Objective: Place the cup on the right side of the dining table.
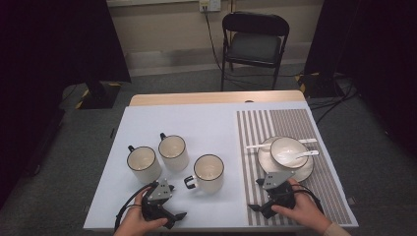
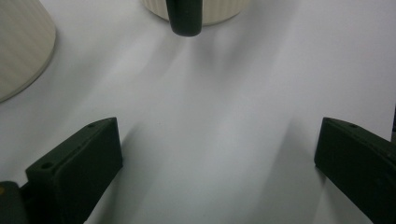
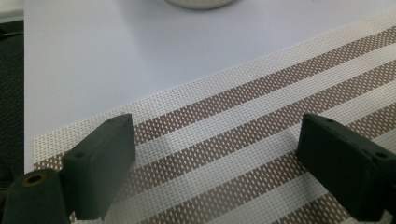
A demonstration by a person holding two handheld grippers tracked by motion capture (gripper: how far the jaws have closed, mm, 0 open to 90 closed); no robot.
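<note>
From above, the person's two hands rest at the near edge of the table, each holding a gripper. The left gripper (image 1: 164, 189) sits on the pale sheet just short of three cream mugs with dark rims: a left mug (image 1: 143, 163), a middle mug (image 1: 173, 152) farther back, and a right mug (image 1: 209, 173) whose dark handle sticks out toward the left gripper. The right gripper (image 1: 271, 181) lies on the striped placemat (image 1: 295, 123), close to the near rim of a white plate (image 1: 306, 172) that carries a bowl (image 1: 285, 150) with a white spoon (image 1: 306, 154) in it; a second white spoon (image 1: 258, 146) rests at the plate's far rim.

In the left gripper view the left gripper (image 2: 217, 154) has its jaws spread wide with nothing between them. Straight ahead stands the ribbed base of a mug (image 2: 219, 11), its dark handle (image 2: 186, 17) pointing back at the jaws; I take it for the right mug. Another mug's ribbed side (image 2: 21, 46) shows at the left.

In the right gripper view the right gripper (image 3: 215, 154) is likewise spread and empty over the placemat (image 3: 261, 140), with the foot of a cream vessel (image 3: 198, 3) at the top edge; I cannot tell which it is.

I'd judge this to be the start of a reach: nothing is taken up yet. The next move likely calls for sliding the left gripper forward, level and centred, until the handle sits between the jaws, then closing
</note>
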